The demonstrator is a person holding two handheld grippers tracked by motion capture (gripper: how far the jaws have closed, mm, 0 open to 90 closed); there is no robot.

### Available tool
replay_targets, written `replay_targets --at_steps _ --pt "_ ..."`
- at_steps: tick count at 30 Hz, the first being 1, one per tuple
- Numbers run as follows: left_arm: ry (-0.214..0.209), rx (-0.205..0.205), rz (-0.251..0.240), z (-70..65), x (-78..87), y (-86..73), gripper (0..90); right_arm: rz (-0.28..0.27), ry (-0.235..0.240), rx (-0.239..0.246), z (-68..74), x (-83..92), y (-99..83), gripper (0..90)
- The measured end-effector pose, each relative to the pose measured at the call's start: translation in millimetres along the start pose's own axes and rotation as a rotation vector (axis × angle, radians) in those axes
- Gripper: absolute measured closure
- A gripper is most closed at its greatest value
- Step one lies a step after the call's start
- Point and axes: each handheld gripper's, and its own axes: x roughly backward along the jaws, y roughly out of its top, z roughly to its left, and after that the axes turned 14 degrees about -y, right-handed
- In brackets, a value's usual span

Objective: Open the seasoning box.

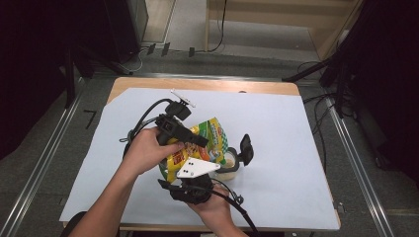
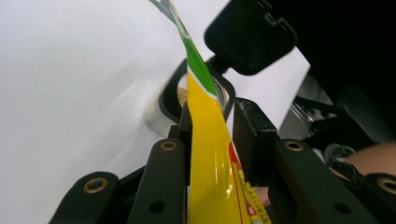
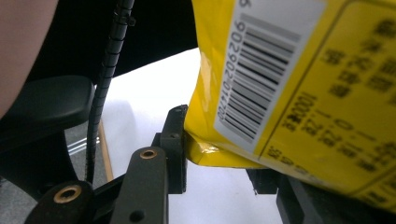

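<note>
Yellow snack bag (image 1: 197,148) being held above the white surface (image 1: 296,148), tilting over a clear jar (image 1: 230,165). Left gripper (image 2: 212,140) pinching its upper edge; right gripper (image 3: 224,163) clamping the bottom corner. Barcode showing in right gripper view, jar's black flip lid (image 2: 250,35) in left.

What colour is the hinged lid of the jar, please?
Black; the lid shows best in the left gripper view.

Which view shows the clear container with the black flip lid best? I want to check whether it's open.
The left gripper view: the container sits just past the yellow bag, its black lid flipped up. The high view shows it small, partly behind the bag. The right gripper view shows the bag's barcode side instead.
</note>
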Motion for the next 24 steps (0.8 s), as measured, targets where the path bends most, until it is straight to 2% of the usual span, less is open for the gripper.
replay_targets --at_steps 3,7,9,11,15,18,22,24 --pt "0.028 0.029 0.002 -1.3 0.9 0.7 74.8 -0.001 0.003 -0.001 0.3 0.4 0.3 66.1" --pt "0.066 0.013 0.008 -4.2 0.1 1.4 80.6 -0.005 0.001 -0.007 2.1 1.4 1.1 65.5" --pt "0.08 0.009 0.007 -4.7 -0.5 1.4 81.9 -0.002 0.012 -0.013 2.2 0.5 1.0 62.5" --pt "0.079 0.01 0.007 -4.9 -0.5 1.6 82.5 0.001 0.009 -0.01 3.7 -0.2 0.7 59.3" --pt "0.087 0.0 0.006 -8.4 -0.2 1.8 83.1 0.002 -0.001 0.009 3.8 0.8 1.1 66.0" --pt "0.096 -0.014 0.002 -12.9 -0.9 2.3 83.1 -0.003 -0.003 0.01 4.2 1.6 1.6 67.1" --pt "0.118 -0.022 -0.002 -17.5 -3.5 2.9 82.4 -0.004 -0.006 -0.008 2.5 0.8 1.0 67.5" --pt "0.114 -0.02 0.0 -17.4 -4.9 2.9 82.5 0.001 -0.014 -0.01 1.2 -0.2 -0.4 67.5"
